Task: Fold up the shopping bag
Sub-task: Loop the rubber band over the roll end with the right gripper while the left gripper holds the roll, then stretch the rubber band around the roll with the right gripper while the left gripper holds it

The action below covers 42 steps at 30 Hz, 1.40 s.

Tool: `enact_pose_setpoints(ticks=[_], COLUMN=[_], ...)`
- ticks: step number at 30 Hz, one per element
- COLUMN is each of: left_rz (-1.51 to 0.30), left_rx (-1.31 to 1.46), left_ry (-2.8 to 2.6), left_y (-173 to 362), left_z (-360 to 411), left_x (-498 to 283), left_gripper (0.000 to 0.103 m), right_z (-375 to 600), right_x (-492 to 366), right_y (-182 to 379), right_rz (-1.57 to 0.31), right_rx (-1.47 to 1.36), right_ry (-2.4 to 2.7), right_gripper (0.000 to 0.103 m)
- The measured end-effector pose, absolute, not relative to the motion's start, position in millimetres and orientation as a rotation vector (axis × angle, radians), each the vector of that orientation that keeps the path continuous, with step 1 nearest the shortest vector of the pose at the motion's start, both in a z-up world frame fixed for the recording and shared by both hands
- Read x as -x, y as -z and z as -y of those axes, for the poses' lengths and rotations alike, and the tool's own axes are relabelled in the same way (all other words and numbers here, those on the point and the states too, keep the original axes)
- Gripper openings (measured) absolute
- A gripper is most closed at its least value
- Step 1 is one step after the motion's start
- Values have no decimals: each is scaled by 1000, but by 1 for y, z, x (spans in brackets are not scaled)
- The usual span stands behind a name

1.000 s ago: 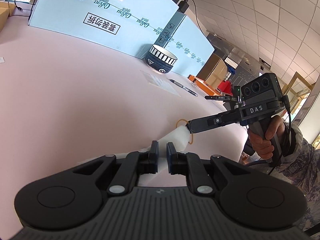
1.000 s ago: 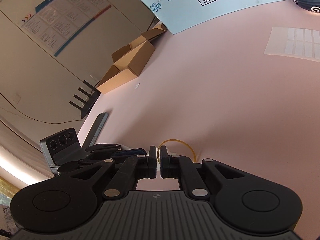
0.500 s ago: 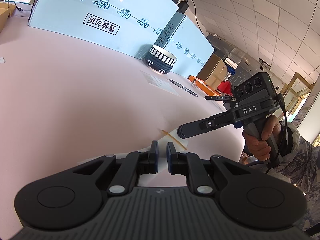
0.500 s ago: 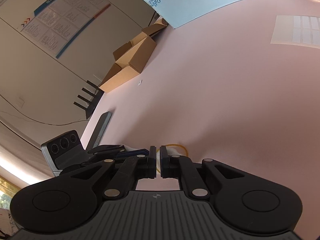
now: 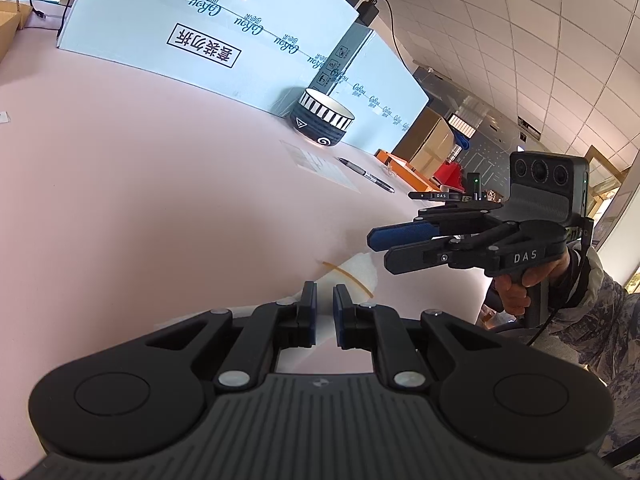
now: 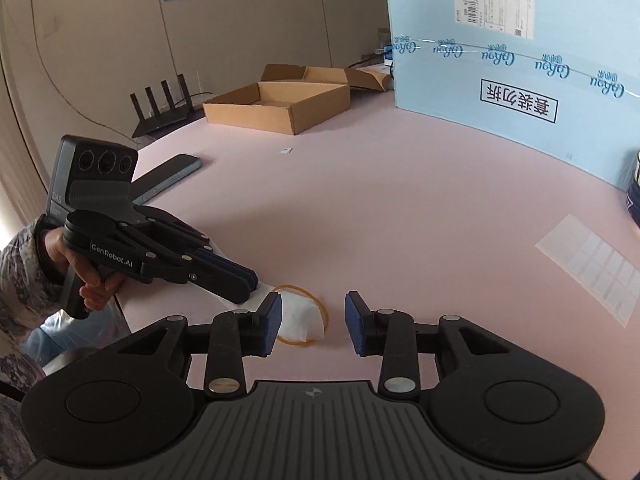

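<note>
On a pink surface (image 6: 400,208), the left hand-held gripper (image 5: 324,312) stays clenched on a folded white shopping bag (image 6: 302,316) ringed by a yellow rubber band (image 6: 320,308). The right hand-held gripper (image 6: 313,320) hangs just over the bag's end, its jaws opening, pads clear of it. Farther back stand a striped bowl (image 5: 322,122), a pen (image 5: 366,175) and pale blue boxes (image 5: 208,32).

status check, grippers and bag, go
Left gripper shut on folded bag. Right gripper opening, nothing between its pads. Rubber band looped round bag end. Nothing in the way.
</note>
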<state>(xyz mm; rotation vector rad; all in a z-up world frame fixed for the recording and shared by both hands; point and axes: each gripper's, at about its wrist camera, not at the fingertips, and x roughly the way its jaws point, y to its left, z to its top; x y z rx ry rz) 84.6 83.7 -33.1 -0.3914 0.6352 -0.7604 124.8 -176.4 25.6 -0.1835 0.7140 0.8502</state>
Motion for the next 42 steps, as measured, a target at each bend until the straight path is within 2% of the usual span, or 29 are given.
enact_pose_setpoints(ticks=[10, 15, 28, 42], left_rz=[-636, -636, -637, -640], left_rx=[394, 396, 400, 412], left_ry=[762, 763, 763, 769], left_y=[34, 34, 33, 34], left_z=[-85, -85, -85, -87], left_x=[-86, -86, -86, -88], left_gripper=[9, 9, 9, 9], right_z=[155, 151, 137, 134], right_x=[-113, -113, -131, -144], right_y=[-17, -20, -22, -17], right_rz=[-619, -599, -649, -712], right_rx=[473, 552, 742, 725], right_ry=[-962, -989, -1180, -1316], right_gripper=[30, 18, 20, 20])
